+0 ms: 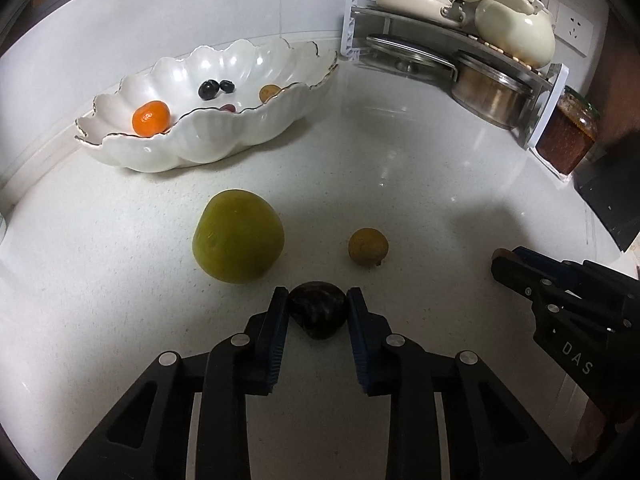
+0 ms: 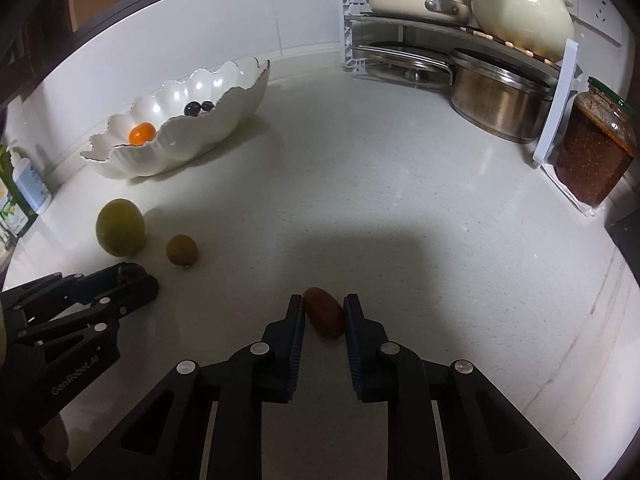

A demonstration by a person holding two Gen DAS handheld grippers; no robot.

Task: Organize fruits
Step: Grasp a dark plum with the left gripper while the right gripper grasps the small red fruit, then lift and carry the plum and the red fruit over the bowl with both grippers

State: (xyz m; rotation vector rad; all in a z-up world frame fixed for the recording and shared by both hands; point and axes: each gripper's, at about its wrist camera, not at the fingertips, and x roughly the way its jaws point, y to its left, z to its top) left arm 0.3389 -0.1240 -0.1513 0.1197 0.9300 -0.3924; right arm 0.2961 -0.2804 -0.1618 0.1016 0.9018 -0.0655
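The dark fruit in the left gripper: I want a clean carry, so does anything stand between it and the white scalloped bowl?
The large green fruit lies on the counter between the dark fruit, gripped by the left gripper, and the white scalloped bowl. A low, straight carry would meet it; nothing else visible intervenes.

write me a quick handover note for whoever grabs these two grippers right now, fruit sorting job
Left gripper: shut on the dark chestnut-like fruit, still on the counter.
Right gripper: shut on the reddish-brown oval fruit, also on the counter.
Done: an orange, two dark berries and some small fruits lie in the white scalloped bowl.
Left: carry both gripped fruits to the bowl, then the large green fruit and small brown round fruit near the left gripper.
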